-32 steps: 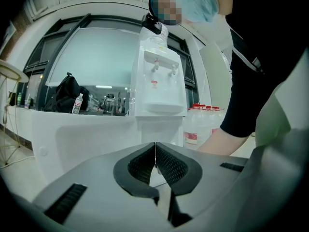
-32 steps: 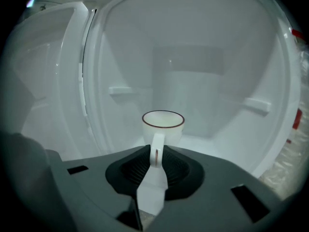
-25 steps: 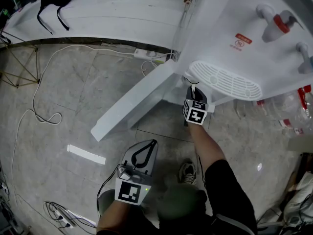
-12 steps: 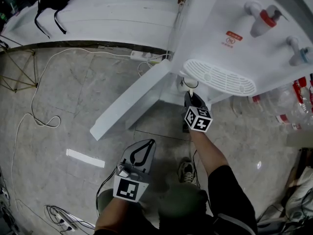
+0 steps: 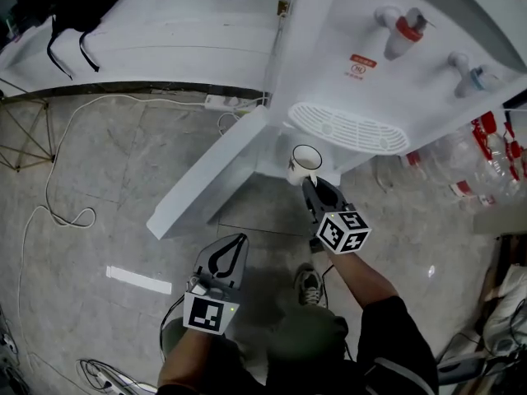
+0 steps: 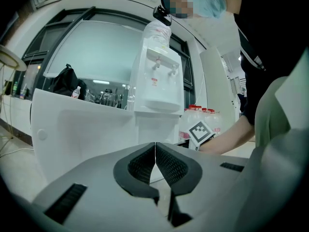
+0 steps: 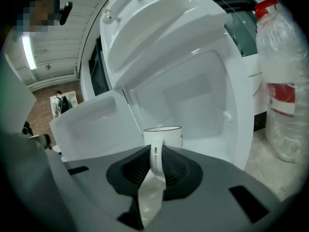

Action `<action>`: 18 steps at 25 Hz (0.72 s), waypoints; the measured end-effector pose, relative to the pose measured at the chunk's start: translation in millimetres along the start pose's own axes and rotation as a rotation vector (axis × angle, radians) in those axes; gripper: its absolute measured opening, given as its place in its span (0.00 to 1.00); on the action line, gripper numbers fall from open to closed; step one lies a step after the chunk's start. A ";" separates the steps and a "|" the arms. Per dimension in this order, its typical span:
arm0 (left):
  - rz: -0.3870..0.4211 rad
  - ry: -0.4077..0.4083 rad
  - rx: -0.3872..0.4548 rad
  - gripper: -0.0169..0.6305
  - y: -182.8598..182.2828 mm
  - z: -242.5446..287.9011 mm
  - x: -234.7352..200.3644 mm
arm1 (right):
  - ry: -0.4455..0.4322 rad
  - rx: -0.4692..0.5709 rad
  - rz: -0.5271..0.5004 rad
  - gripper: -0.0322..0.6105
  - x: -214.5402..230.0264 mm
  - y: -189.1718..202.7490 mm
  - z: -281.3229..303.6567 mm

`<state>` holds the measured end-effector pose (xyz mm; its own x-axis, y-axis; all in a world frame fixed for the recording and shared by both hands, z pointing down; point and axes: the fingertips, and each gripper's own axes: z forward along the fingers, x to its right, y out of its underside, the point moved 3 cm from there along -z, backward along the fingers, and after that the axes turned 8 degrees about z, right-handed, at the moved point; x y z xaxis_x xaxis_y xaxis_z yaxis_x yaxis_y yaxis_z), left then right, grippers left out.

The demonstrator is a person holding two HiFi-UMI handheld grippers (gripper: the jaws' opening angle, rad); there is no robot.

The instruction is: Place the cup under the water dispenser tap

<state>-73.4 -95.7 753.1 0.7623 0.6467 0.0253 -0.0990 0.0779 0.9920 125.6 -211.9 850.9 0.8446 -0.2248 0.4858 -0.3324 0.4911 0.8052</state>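
Head view: right gripper (image 5: 306,184) is clamped on the handle of a white ceramic cup with a dark rim (image 5: 307,158). The cup is in the air just below the slotted drip tray (image 5: 350,128) of the white plastic water dispenser (image 5: 329,31). Left gripper (image 5: 237,243) is closed and empty. Best keep the cup upright, raise it over the tray, and centre it beneath the red-capped tap (image 5: 398,33).

head view: shot from way up, aimed steeply down; floor (image 5: 99,179), left tool (image 5: 240,239), right tool (image 5: 306,184) and the water dispenser (image 5: 346,48) are seen from above, not close.
left tool view: taken low and roughly level along its jaws; dispenser seen upright, a fair way off.
right tool view: tilted, held right up against the dispenser's open lower cabinet (image 7: 193,95).
shared: dispenser caught in all three; cup (image 5: 306,158) in head and right tool views.
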 end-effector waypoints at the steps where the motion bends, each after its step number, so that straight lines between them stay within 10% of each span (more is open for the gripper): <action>1: -0.005 -0.001 0.004 0.05 -0.8 0.2 -0.7 | -0.024 -0.004 0.004 0.17 -6.8 -2.8 -8.7; 18: 0.017 0.042 0.080 0.05 -43.9 2.9 12.3 | -0.292 0.044 -0.056 0.17 -114.3 -88.7 -124.6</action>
<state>-57.8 -93.4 710.3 0.7334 0.6787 0.0383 -0.0587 0.0071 0.9982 110.8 -124.8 681.6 0.7078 -0.4860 0.5126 -0.3120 0.4359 0.8442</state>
